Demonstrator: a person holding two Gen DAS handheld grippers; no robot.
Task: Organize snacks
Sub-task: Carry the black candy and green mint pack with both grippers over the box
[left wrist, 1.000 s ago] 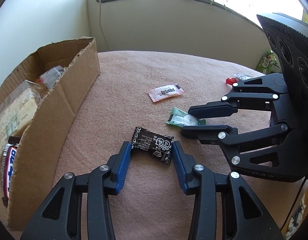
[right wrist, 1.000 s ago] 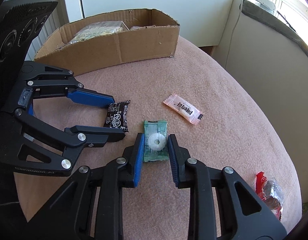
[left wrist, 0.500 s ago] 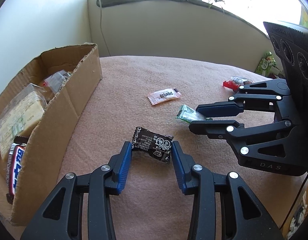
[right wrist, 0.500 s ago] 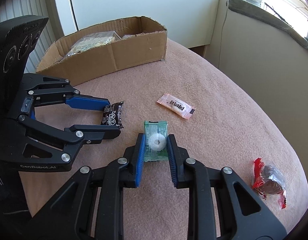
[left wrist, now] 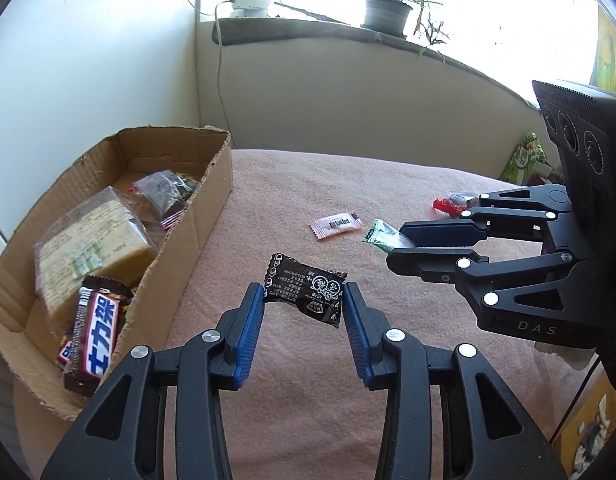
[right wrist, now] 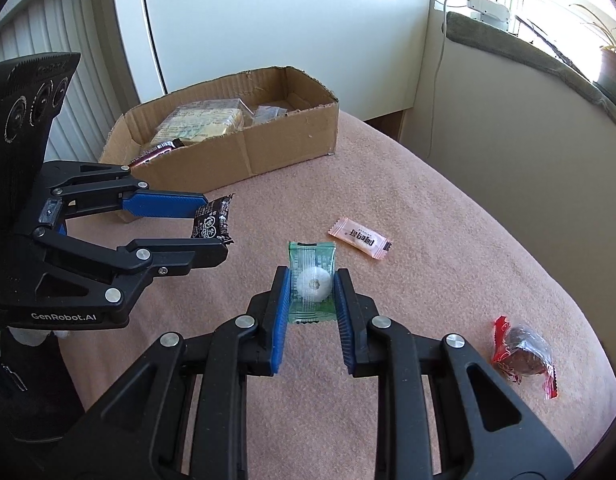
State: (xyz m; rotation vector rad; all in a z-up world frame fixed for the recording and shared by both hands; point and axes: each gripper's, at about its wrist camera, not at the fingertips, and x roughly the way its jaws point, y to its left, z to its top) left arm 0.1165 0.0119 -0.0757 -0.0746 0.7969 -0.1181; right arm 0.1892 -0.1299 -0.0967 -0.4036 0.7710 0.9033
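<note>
At the surface's (left wrist: 388,176) left edge, an open brown cardboard box (left wrist: 211,200) holds a wrapped yellow cake (left wrist: 91,240), a chocolate bar (left wrist: 95,332) and small packets. The left tool (left wrist: 303,304) grips a black printed candy wrapper (left wrist: 305,288); the right tool (right wrist: 312,288) grips a green clear-wrapped mint (right wrist: 312,280).

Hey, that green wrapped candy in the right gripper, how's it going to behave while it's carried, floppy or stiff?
The green candy probably carries easily: the right gripper pinches across its hard-looking white disc. The thin clear wrapper ends look floppy and may crinkle or droop. Its glossy film could be slippery, so it may pivot between the pads.
</note>
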